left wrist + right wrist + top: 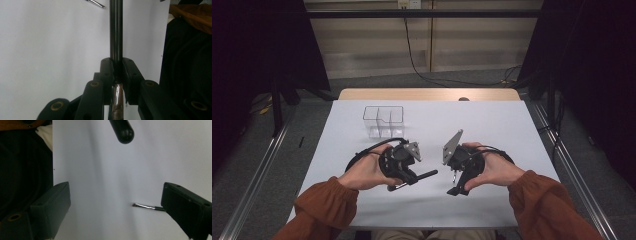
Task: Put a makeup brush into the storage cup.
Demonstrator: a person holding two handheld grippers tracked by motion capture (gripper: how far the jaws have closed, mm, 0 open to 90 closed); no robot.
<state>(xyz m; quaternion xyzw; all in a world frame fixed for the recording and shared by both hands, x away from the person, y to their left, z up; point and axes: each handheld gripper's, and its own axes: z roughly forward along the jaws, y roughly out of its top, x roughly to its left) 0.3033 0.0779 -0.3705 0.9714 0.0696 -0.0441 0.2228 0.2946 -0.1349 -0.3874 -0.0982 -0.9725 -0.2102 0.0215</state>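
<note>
My left gripper [408, 176] [116, 62] is shut on a long black handle [424, 175] [116, 30] with a coppery collar [117, 97] behind the jaws. The handle's rounded end [122, 131] points toward the right gripper. My right gripper [459, 186] [116, 188] is open, jaws wide apart, low over the white table with nothing between them. A thin small brush [147, 206] [96, 3] lies on the table beside the right gripper's jaw, partly hidden by it.
A clear plastic box with compartments [383, 120] stands on the white tabletop [492, 125] beyond the left gripper. Both hands with rust-orange sleeves [327, 200] come in from the near edge. Metal rails [572, 170] run along both sides of the table.
</note>
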